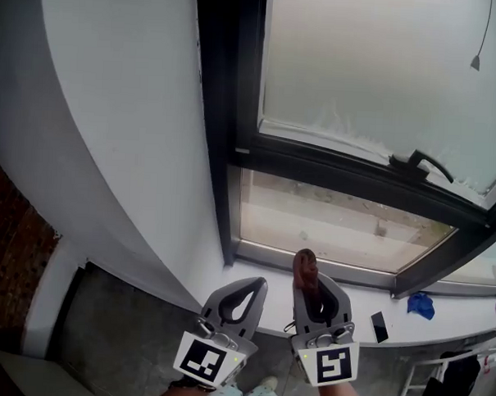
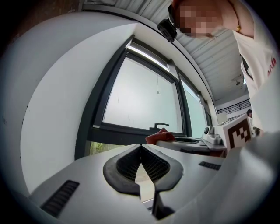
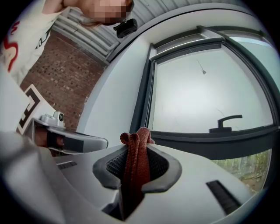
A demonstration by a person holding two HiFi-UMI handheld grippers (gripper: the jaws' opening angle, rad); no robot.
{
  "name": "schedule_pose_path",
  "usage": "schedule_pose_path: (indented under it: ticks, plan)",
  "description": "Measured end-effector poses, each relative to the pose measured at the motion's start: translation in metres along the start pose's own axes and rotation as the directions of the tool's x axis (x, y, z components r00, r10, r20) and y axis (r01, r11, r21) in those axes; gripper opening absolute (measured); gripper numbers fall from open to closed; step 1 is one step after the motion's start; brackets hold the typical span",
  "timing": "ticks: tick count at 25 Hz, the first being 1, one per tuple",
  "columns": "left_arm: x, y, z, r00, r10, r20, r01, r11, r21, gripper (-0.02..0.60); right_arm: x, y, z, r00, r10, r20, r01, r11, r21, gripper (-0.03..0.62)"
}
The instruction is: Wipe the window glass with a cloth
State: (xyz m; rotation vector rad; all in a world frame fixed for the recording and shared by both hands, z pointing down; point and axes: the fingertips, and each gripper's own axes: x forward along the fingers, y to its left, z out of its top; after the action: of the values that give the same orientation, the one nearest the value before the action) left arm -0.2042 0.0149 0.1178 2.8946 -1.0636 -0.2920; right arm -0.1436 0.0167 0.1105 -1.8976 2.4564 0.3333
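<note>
The window glass (image 1: 377, 67) is a frosted pane in a dark frame, straight ahead and above both grippers; a black handle (image 1: 426, 162) sits at its lower right. A clear lower pane (image 1: 329, 225) lies beneath it. My right gripper (image 1: 307, 272) is shut on a rust-red cloth (image 1: 305, 268), bunched between the jaws and poking out past the tips (image 3: 135, 140). It is held below the lower pane, apart from the glass. My left gripper (image 1: 250, 288) sits beside it on the left, shut with nothing between its jaws (image 2: 141, 146).
A white sill (image 1: 439, 324) runs below the window, carrying a blue object (image 1: 421, 305) and a small black device (image 1: 379, 327). A curved white wall (image 1: 128, 130) stands left. A pull cord (image 1: 477, 55) hangs at upper right.
</note>
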Motion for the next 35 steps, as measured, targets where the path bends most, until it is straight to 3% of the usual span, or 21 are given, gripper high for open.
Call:
schedule_pose_path:
  ticks: [6, 9, 18, 21, 24, 29, 35]
  plan:
    - [0.023, 0.034, -0.017, 1.0, 0.004, -0.012, -0.004, 1.0, 0.023, 0.021, 0.059, -0.006, -0.039, 0.999, 0.036, -0.033, -0.041, 0.986, -0.164, 0.083]
    - [0.03, 0.053, -0.038, 0.998, -0.033, -0.048, 0.034, 0.999, 0.009, 0.021, 0.091, 0.002, -0.071, 0.995, 0.052, -0.089, -0.076, 0.951, -0.3, 0.083]
    - [0.058, 0.111, -0.096, 0.991, -0.011, -0.133, 0.018, 0.998, 0.053, 0.021, 0.188, -0.001, -0.133, 0.993, 0.054, -0.101, -0.097, 0.866, -0.491, 0.083]
    - [0.069, 0.121, -0.113, 0.99, -0.004, -0.142, 0.015, 0.996, 0.083, 0.021, 0.211, -0.012, -0.149, 0.993, 0.022, -0.116, -0.086, 0.808, -0.583, 0.083]
    - [0.071, 0.131, -0.127, 0.989, 0.031, -0.142, -0.024, 0.999, 0.047, 0.021, 0.23, -0.011, -0.159, 0.993, 0.014, -0.116, -0.089, 0.738, -0.669, 0.083]
    - [0.063, 0.135, -0.14, 0.985, 0.038, -0.169, -0.03, 0.998, 0.05, 0.021, 0.252, -0.015, -0.159, 0.995, 0.013, -0.098, -0.08, 0.697, -0.713, 0.083]
    - [0.057, 0.138, -0.157, 0.978, 0.044, -0.205, -0.033, 0.998, 0.053, 0.021, 0.275, -0.005, -0.159, 0.997, -0.001, -0.072, -0.058, 0.589, -0.806, 0.083]
